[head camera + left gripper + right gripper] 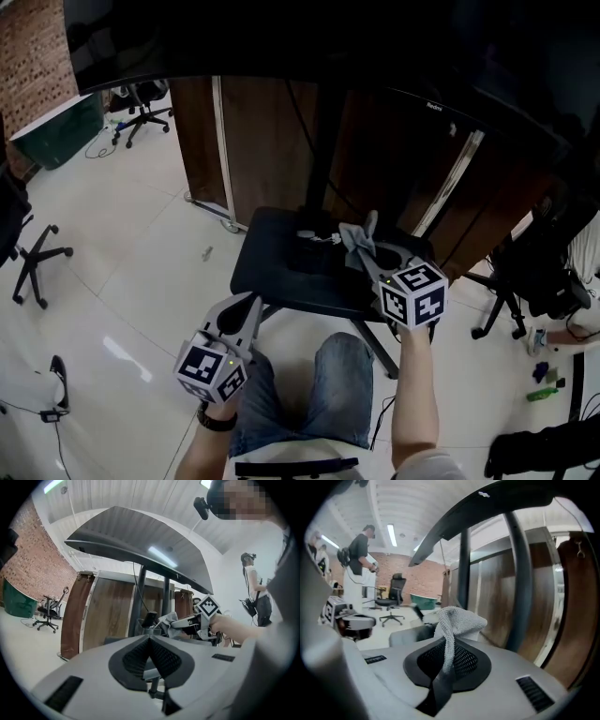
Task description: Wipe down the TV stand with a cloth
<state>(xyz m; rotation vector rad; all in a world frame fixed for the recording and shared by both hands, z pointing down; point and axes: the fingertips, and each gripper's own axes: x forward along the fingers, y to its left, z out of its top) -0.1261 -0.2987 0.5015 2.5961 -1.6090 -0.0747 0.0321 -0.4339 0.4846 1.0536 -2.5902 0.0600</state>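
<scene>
The TV stand has a dark flat base (272,258) with a black post (323,150) rising to a large screen above. My right gripper (361,248) is over the base's right part, shut on a grey cloth (356,234) that sticks up from its jaws. In the right gripper view the cloth (452,623) is pinched between the pads and folds over their tip. My left gripper (248,305) hangs at the base's near left edge, jaws closed with nothing between them (150,641). The left gripper view looks across at the right gripper (180,623) and its cloth (168,619).
Brown wooden panels (258,141) stand behind the stand. Office chairs sit at the left (33,258), far left (141,108) and right (525,281). A small dark item with white cable (314,237) lies on the base by the post. The person's knees (309,394) are right below.
</scene>
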